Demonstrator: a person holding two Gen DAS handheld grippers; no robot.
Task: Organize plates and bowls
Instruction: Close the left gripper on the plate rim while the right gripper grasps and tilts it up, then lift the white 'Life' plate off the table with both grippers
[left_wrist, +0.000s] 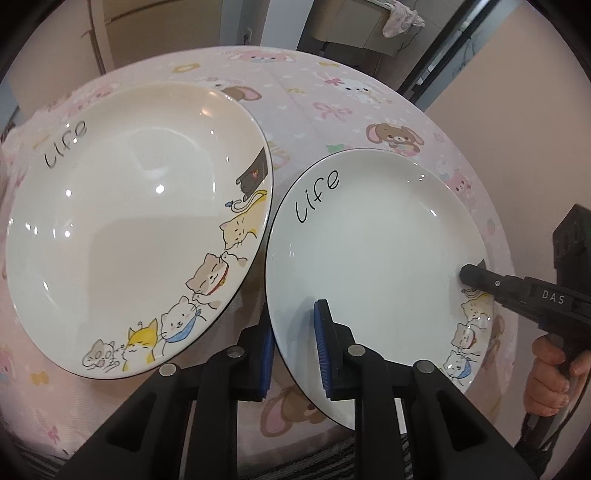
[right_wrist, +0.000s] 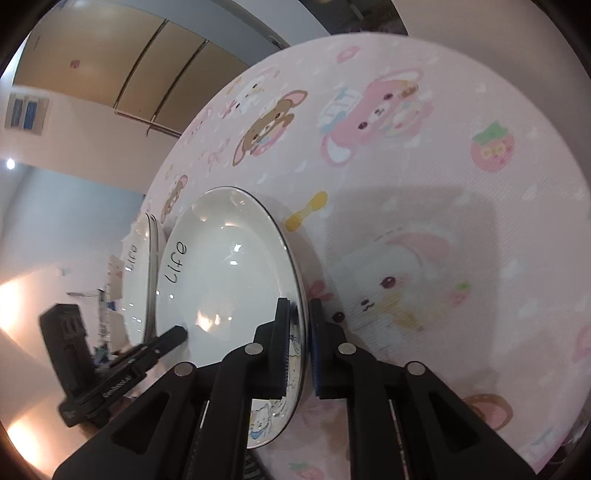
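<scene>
Two white plates with cartoon cats and the word "Life" are over a table with a pink cloth (left_wrist: 314, 92). The larger plate (left_wrist: 129, 221) lies at the left; in the right wrist view a sliver of the larger plate (right_wrist: 138, 280) shows behind the other. Both grippers hold the smaller plate (left_wrist: 369, 240) by its rim. My left gripper (left_wrist: 295, 350) is shut on its near-left rim, one pad over the plate and one under. My right gripper (right_wrist: 299, 332) is shut on the rim by the cat drawings. From the left wrist, the right gripper (left_wrist: 467, 275) reaches in from the right.
The pink cloth (right_wrist: 406, 166) with bears, rabbits and strawberries stretches bare beyond the smaller plate (right_wrist: 221, 266). A hand (left_wrist: 550, 373) grips the right tool's handle. The left gripper (right_wrist: 179, 334) shows at the plate's far rim. Cabinets and walls lie beyond the round table's edge.
</scene>
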